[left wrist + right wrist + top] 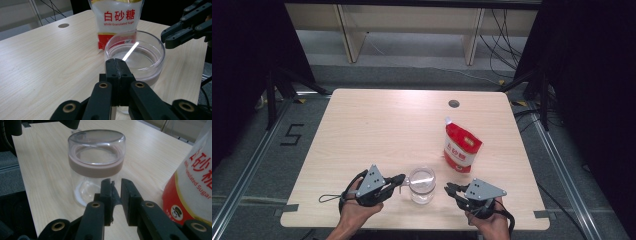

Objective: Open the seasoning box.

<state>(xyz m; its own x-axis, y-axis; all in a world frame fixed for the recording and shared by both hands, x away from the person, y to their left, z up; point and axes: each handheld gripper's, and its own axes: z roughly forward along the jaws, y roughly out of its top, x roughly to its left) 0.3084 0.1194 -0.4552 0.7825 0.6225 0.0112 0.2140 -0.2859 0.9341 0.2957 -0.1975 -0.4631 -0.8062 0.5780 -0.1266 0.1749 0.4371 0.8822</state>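
Observation:
A clear glass jar (pixel 422 185) with a clear lid and a brownish band (pixel 96 165) stands near the table's front edge. My left gripper (pixel 401 178) is shut, and its tips (pixel 120 61) lie right at the jar (pixel 136 56); whether they pinch part of it I cannot tell. My right gripper (pixel 448 188) points at the jar from the other side, a short way off. Its jaws (pixel 116 182) stand a narrow gap apart with nothing between them. A red and white bag of sugar (pixel 461 147) stands upright behind the jar, close on the right gripper's side (pixel 192 182).
The wooden table (pixel 362 130) has a round cable hole (pixel 454 103) at the back. Beyond it stand pale shelf legs (pixel 349 35), with cables on the floor (pixel 507 45). Dark curtains flank both sides. The person's hands come in at the front edge.

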